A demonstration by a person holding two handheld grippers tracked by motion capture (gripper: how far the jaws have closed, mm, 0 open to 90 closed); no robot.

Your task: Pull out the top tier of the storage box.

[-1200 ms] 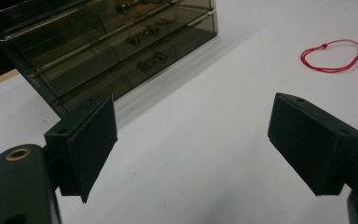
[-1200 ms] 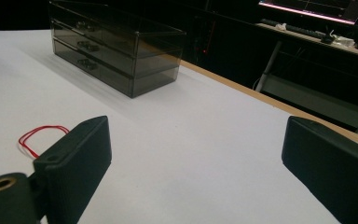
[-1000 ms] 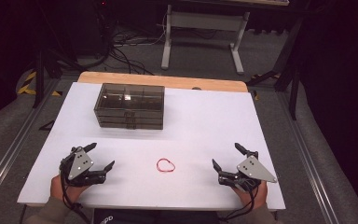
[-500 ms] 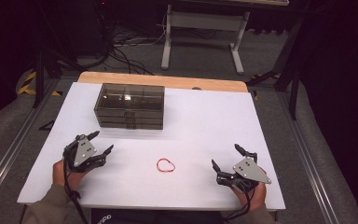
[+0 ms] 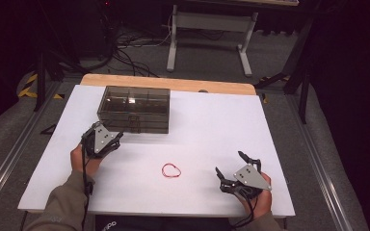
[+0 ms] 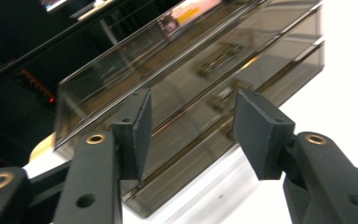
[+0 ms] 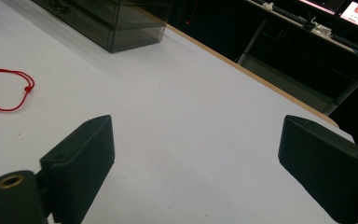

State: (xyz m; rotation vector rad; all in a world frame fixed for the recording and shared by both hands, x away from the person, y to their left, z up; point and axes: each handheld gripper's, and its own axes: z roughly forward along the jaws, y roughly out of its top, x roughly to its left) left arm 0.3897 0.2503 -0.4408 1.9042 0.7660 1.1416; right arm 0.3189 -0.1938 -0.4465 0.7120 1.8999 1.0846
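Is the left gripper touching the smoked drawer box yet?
Apart. In the left gripper view the left gripper has nothing between its pads, which have just been closing; the drawer box lies beyond them, white table beside it.

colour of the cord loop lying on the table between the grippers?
Red: a thin red cord loop with small beads, clearest in the right gripper view.

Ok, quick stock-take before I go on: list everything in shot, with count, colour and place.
drawer box: 1, smoky transparent, back left of the table
cord loop: 1, red, front middle of the table
table: 1, white top with a wooden back edge
stand: 1, grey, on the floor behind the table
left gripper: 1, black, at the drawer box front, jaws just been closing, nothing between them
right gripper: 1, black, front right, open
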